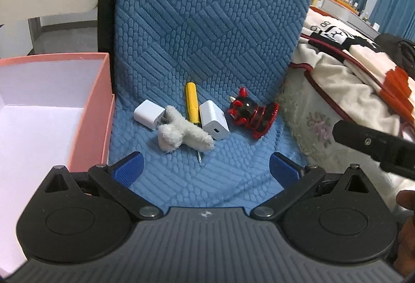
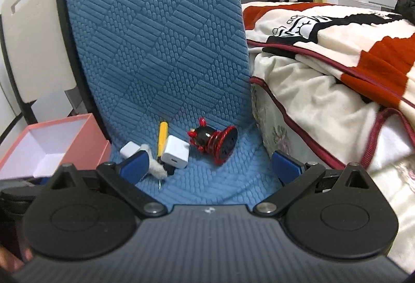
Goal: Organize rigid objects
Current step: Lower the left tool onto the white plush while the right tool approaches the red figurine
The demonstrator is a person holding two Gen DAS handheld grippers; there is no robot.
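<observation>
On the blue chair seat (image 1: pixel 233 179) lie two white chargers (image 1: pixel 149 114) (image 1: pixel 214 120), a yellow-handled screwdriver (image 1: pixel 192 106), a white fluffy toy (image 1: pixel 181 132) and a red-and-black figurine (image 1: pixel 253 114). My left gripper (image 1: pixel 206 166) is open and empty, just short of the pile. My right gripper (image 2: pixel 211 166) is open and empty, hovering before the same items: chargers (image 2: pixel 129 149) (image 2: pixel 175 155), screwdriver (image 2: pixel 162 137), figurine (image 2: pixel 215 142). Its left finger (image 2: pixel 135 166) hides part of the toy (image 2: pixel 155 166).
An open pink box (image 1: pixel 88 111) with a white inside stands left of the chair; it also shows in the right wrist view (image 2: pixel 75 137). A bed with a red, white and black blanket (image 2: pixel 337 62) is on the right. The chair back (image 1: pixel 207 10) rises behind the items.
</observation>
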